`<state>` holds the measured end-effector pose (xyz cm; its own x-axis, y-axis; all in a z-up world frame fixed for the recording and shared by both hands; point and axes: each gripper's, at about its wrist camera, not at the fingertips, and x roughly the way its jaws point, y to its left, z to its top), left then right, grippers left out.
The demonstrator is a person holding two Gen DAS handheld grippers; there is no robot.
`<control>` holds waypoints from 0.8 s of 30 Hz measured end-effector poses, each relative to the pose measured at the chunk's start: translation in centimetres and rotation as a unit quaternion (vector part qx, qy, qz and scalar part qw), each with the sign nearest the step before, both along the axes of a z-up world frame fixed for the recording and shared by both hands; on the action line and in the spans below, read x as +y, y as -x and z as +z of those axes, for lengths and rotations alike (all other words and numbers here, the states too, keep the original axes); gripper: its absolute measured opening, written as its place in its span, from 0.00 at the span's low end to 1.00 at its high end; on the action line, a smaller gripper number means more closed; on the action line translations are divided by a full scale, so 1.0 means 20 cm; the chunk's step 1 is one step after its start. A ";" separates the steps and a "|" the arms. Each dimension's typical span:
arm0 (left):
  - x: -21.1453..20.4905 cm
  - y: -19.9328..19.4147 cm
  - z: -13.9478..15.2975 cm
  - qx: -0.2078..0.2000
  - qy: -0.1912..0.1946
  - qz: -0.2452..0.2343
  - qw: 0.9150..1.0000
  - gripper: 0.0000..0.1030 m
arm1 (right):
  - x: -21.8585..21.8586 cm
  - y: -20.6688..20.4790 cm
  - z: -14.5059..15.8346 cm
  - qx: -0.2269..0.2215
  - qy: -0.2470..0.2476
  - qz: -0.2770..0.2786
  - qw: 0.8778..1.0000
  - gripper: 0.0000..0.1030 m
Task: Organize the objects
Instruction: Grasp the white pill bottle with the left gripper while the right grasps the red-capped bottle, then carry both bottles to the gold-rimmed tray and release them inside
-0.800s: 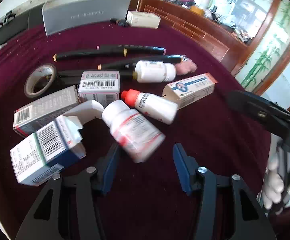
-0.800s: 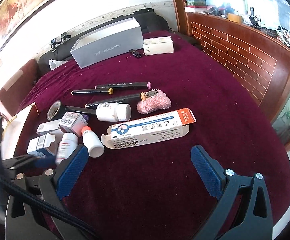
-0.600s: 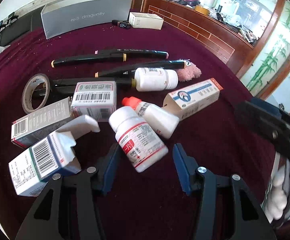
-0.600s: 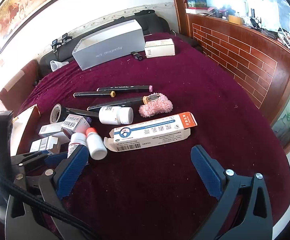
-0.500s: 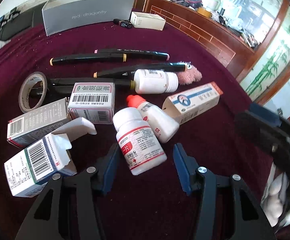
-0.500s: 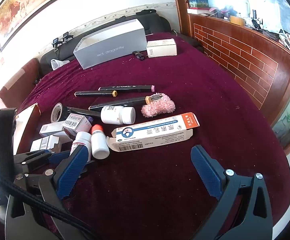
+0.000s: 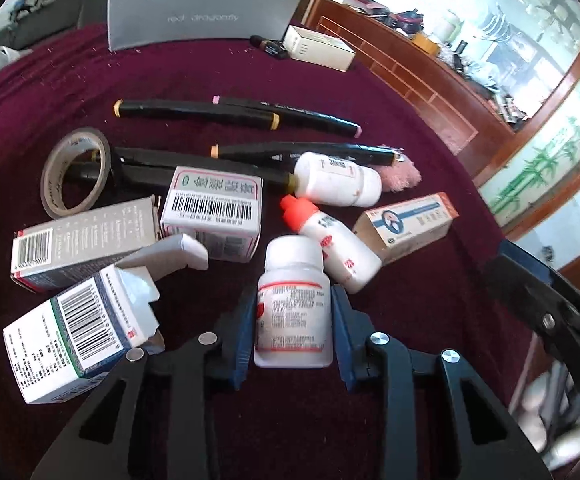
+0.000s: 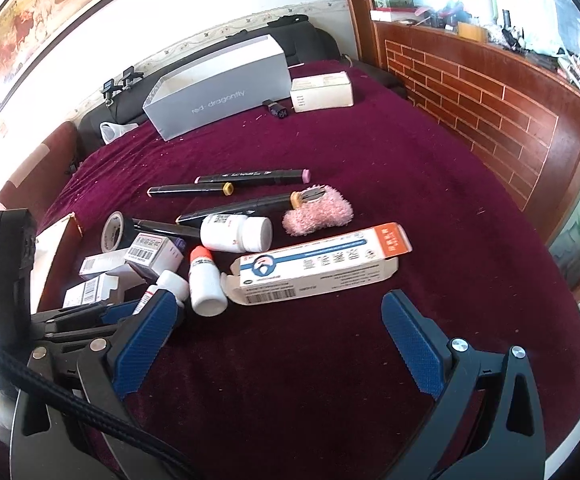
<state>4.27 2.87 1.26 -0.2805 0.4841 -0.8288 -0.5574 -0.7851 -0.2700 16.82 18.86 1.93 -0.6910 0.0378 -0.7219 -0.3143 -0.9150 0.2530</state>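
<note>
While lying on the maroon cloth [image 8: 370,160]:
Left gripper [image 7: 292,300]: jaws narrowed onto the white pill bottle [image 7: 293,304], both pads seemingly pressing its sides.
Bottle place: beside the red-capped dropper bottle [image 7: 330,240], near an opened box [image 7: 70,332].
Right gripper [image 8: 274,328]: jaws wide, empty, above bare cloth.

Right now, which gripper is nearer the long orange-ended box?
Right. The right gripper hangs open just in front of the orange-ended box; the left gripper is off beside it, clamping a white bottle.

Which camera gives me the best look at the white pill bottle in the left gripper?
Left wrist: the white pill bottle sits centred, label readable, between the left gripper's pads. Right wrist shows only its cap end behind that camera's own finger.
</note>
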 end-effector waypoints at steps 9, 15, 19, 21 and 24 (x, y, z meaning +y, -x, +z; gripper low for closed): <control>0.04 -0.04 -0.01 0.034 0.006 0.021 0.999 0.29 | -0.04 0.04 0.06 0.006 0.016 0.034 0.999 1.00; -0.27 -0.14 0.11 0.027 -0.058 0.052 0.997 0.29 | -0.09 0.18 0.06 -0.007 0.075 0.111 0.991 1.00; -0.52 -0.23 0.17 0.015 -0.095 0.073 0.993 0.29 | -0.17 0.34 0.01 -0.041 0.068 0.149 0.986 0.88; -0.61 -0.25 0.18 0.007 -0.107 0.080 0.991 0.29 | -0.20 0.42 -0.04 -0.068 0.063 0.163 0.982 0.77; -0.73 -0.30 0.18 0.012 -0.114 0.089 0.989 0.29 | -0.25 0.51 -0.12 -0.109 0.048 0.169 0.978 0.55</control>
